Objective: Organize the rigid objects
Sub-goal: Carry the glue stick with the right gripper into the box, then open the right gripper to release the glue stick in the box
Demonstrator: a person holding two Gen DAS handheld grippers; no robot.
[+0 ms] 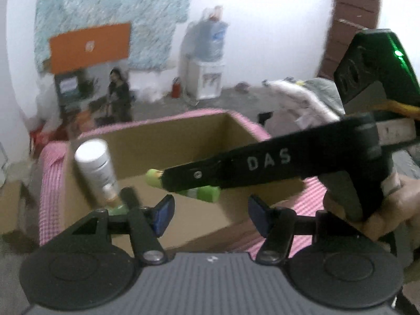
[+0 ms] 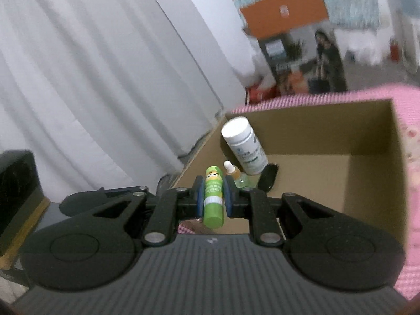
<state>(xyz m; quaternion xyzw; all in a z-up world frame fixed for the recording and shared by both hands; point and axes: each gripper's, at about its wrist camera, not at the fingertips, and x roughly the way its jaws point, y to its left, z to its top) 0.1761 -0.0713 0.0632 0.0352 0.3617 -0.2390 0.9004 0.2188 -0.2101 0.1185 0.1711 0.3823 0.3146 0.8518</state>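
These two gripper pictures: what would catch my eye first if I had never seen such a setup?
Likely the bright green tube, clamped between the blue pads of the right gripper in the middle of the right wrist view. Just beyond it is an open cardboard box on a pink checked cloth, with a white bottle leaning in its near left corner. In the left wrist view, the left gripper stands open and holds nothing.

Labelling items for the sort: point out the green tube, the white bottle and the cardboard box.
green tube point(image 2: 213, 197): right wrist view, on its label band, between the fingers.
white bottle point(image 2: 245, 147): right wrist view, on its side.
cardboard box point(image 2: 372, 173): right wrist view, on its inner right wall.
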